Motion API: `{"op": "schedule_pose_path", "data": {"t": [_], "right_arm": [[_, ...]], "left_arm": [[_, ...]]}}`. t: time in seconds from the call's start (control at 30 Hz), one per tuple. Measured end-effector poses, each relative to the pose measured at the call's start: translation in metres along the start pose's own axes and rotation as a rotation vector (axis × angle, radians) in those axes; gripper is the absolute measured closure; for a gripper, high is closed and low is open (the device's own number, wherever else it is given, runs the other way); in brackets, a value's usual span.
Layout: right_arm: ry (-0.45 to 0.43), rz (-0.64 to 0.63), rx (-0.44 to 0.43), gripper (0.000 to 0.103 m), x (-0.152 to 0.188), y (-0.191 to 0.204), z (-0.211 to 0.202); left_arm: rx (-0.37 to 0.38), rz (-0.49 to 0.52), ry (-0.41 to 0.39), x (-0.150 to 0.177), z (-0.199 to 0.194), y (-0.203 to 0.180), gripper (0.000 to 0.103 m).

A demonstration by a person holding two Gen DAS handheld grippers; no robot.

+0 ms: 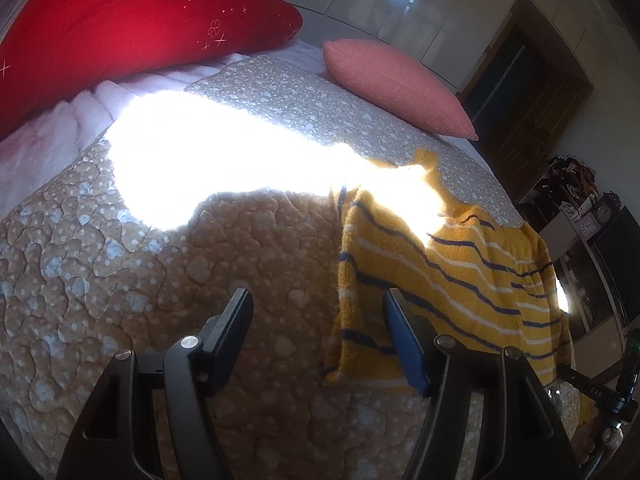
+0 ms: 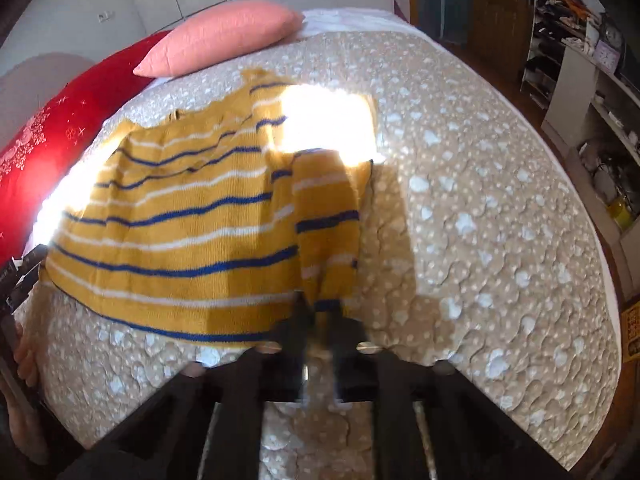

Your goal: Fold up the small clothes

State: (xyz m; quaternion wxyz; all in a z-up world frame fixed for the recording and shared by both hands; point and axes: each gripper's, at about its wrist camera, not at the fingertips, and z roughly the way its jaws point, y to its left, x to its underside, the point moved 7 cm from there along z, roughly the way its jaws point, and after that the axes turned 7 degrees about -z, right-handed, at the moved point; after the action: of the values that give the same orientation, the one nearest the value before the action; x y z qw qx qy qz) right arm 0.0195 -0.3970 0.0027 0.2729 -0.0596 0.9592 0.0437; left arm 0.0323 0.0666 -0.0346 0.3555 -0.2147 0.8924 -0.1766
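A mustard-yellow knitted sweater [image 1: 452, 264] with blue and white stripes lies flat on the quilted bedspread [image 1: 140, 280]. My left gripper [image 1: 318, 298] hangs open just above the quilt at the sweater's left edge. Its blue-padded right finger [image 1: 404, 336] overlaps the knit, and nothing is pinched. In the right wrist view the sweater [image 2: 180, 232] fills the left half, with one sleeve [image 2: 326, 216] folded down along its right side. My right gripper [image 2: 324, 320], blurred, is shut on that sleeve's cuff at the hem.
A red pillow [image 1: 120, 32] and a pink pillow [image 1: 396, 84] lie at the head of the bed. A glaring patch of sunlight [image 1: 224, 152] crosses the quilt. Shelves [image 2: 580, 80] and a wooden door stand past the bed's right edge. A hand [image 2: 24, 356] shows at the left.
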Motion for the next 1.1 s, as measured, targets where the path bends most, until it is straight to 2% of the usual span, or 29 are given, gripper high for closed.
{"op": "schedule_pose_path", "data": {"t": [0.13, 0.17, 0.23, 0.27, 0.3, 0.33, 0.4, 0.53, 0.57, 0.63, 0.7, 0.83, 0.87, 0.93, 1.0, 1.1], "right_arm": [[-0.031, 0.026, 0.06, 0.097, -0.014, -0.035, -0.027], [-0.021, 0.019, 0.106, 0.096, -0.016, -0.043, -0.028], [0.02, -0.032, 0.339, 0.092, -0.014, -0.063, -0.027], [0.031, -0.044, 0.4, 0.09, -0.01, -0.072, -0.026], [0.043, -0.023, 0.396, 0.09, -0.005, -0.08, -0.025], [0.046, 0.03, 0.361, 0.09, 0.001, -0.088, -0.026], [-0.008, 0.138, 0.292, 0.09, 0.006, -0.098, -0.039], [-0.101, 0.141, 0.209, 0.088, -0.009, -0.073, -0.06], [-0.109, 0.125, 0.175, 0.085, -0.014, -0.061, -0.061], [-0.111, 0.095, 0.086, 0.058, -0.027, -0.032, -0.054], [-0.129, 0.068, 0.019, 0.045, -0.037, -0.003, -0.049], [-0.135, 0.011, -0.071, 0.042, -0.054, 0.063, -0.031], [-0.123, -0.006, -0.094, 0.041, -0.059, 0.08, -0.025], [-0.09, -0.052, -0.145, 0.042, -0.071, 0.116, -0.011], [-0.052, -0.115, -0.192, 0.041, -0.084, 0.158, 0.003], [0.007, -0.206, -0.244, 0.041, -0.103, 0.22, 0.031]], "left_arm": [[-0.011, -0.006, 0.026, 0.001, 0.008, 0.003, 0.037], [-0.013, -0.004, 0.026, 0.001, 0.008, 0.003, 0.037], [-0.017, 0.0, 0.024, 0.001, 0.007, 0.003, 0.037], [-0.017, 0.0, 0.024, 0.001, 0.007, 0.003, 0.037], [-0.017, -0.002, 0.026, 0.0, 0.008, 0.003, 0.037], [-0.016, -0.006, 0.028, 0.0, 0.008, 0.003, 0.037], [-0.016, -0.012, 0.033, 0.0, 0.009, 0.005, 0.037], [-0.022, -0.007, 0.031, 0.001, 0.009, 0.005, 0.036], [-0.023, -0.006, 0.031, 0.001, 0.009, 0.005, 0.035], [-0.025, -0.005, 0.031, 0.002, 0.01, 0.004, 0.034], [-0.022, -0.008, 0.035, 0.002, 0.011, 0.004, 0.032], [-0.014, -0.016, 0.042, 0.002, 0.012, 0.004, 0.03], [-0.012, -0.024, 0.046, 0.001, 0.011, 0.005, 0.032], [-0.014, -0.05, 0.054, -0.001, 0.01, 0.011, 0.066], [0.042, -0.088, 0.095, 0.001, 0.012, 0.014, 0.077], [0.083, -0.135, 0.116, -0.002, 0.007, 0.02, 0.077]]}}
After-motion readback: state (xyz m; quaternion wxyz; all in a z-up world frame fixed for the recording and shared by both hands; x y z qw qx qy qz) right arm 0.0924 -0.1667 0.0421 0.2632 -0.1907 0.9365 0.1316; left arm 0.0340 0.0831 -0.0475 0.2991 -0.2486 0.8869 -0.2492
